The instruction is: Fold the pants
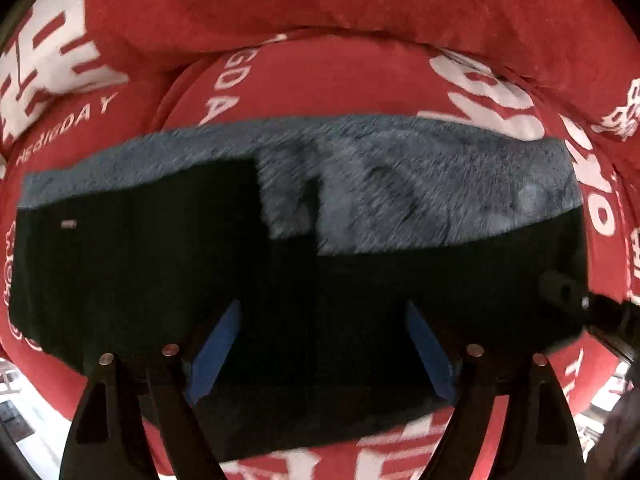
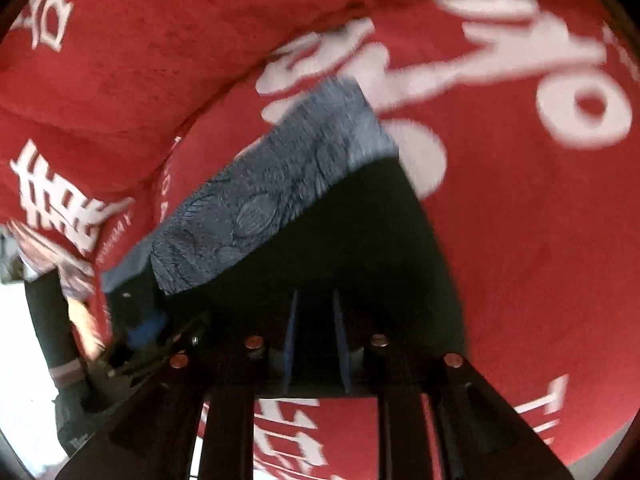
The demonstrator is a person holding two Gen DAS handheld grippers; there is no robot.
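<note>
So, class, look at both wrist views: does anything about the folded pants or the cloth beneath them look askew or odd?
Nothing looks damaged or spilled. The folded pants lie as a compact block, the grey patterned lining exposed along one edge. The red printed cloth under them is bunched into a ridge behind the pants, not lying flat.

We seem to be in a home, over a soft red blanket (image 1: 360,80) printed with white lettering, bunched into folds like bedding.
</note>
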